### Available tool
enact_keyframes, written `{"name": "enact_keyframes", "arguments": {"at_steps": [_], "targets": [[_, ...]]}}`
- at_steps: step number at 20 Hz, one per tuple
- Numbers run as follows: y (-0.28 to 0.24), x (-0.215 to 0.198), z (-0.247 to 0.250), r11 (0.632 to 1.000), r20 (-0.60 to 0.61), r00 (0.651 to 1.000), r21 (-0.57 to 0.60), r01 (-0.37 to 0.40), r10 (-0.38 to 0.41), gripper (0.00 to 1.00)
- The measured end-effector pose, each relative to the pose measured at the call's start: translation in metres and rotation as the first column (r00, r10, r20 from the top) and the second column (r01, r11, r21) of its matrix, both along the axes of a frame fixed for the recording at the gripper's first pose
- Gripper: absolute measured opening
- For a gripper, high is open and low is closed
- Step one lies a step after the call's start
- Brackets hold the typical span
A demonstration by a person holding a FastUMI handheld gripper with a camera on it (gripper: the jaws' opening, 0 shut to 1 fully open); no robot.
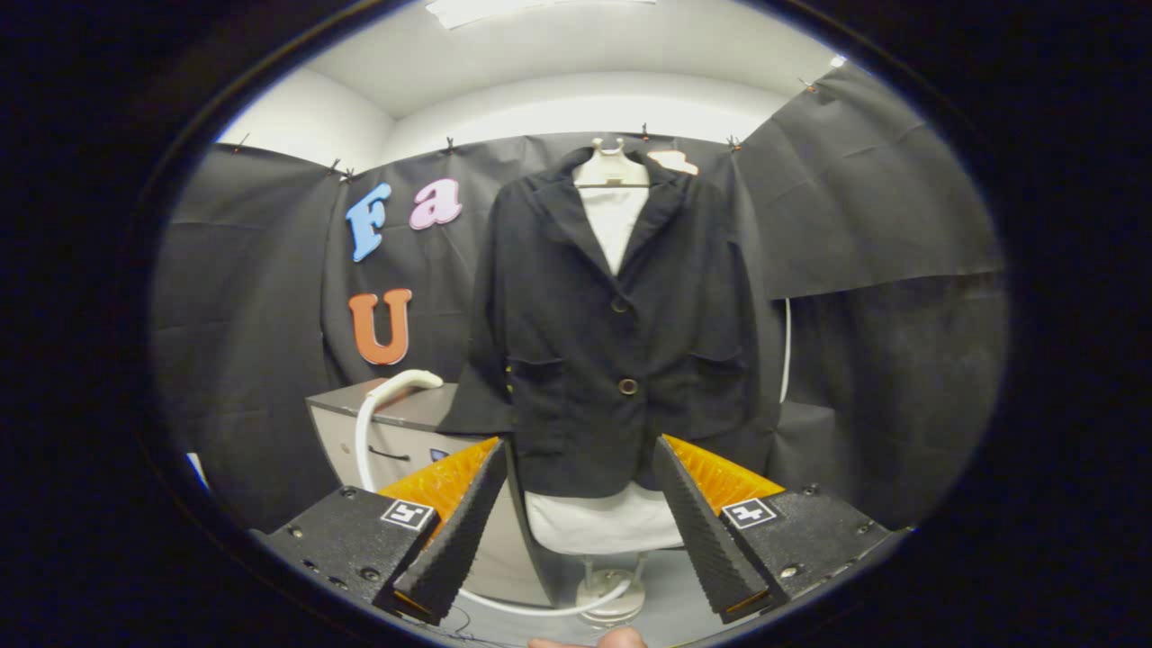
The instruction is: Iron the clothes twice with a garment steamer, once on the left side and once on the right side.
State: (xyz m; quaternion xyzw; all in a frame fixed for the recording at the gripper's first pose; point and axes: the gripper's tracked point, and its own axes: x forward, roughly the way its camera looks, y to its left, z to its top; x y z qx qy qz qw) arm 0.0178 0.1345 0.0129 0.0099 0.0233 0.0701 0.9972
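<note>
A black blazer (612,342) hangs on a white mannequin torso (614,526) on a stand, straight ahead beyond my fingers. The white steamer head (405,382) rests on a grey cabinet (360,423) left of the blazer, and its white hose (363,450) loops down past the left finger toward the stand's base. My gripper (580,459) is open with nothing between its fingers, wide apart and well short of the blazer and the steamer.
The mannequin stand's round base (612,598) sits on the floor between my fingers. Black cloth walls close in behind and on both sides. A fingertip of the person's hand (621,639) shows just below the fingers.
</note>
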Motion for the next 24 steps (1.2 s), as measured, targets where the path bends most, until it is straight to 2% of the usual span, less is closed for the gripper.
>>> {"name": "enact_keyframes", "arguments": {"at_steps": [4,9,13,16,20,24], "targets": [[0.085,0.015,0.015,0.996,-0.033,0.996,0.023,-0.085,0.085,1.00],[0.183,0.053,0.023,0.979,-0.122,0.972,0.056,-0.196,0.201,1.00],[0.257,0.096,0.019,0.960,-0.198,0.940,0.074,-0.269,0.279,1.00],[0.310,0.137,0.004,0.944,-0.290,0.899,0.105,-0.312,0.329,1.00],[0.371,0.204,-0.018,0.935,-0.360,0.864,0.093,-0.342,0.352,1.00],[0.404,0.267,-0.050,0.946,-0.451,0.840,0.028,-0.324,0.302,1.00]]}}
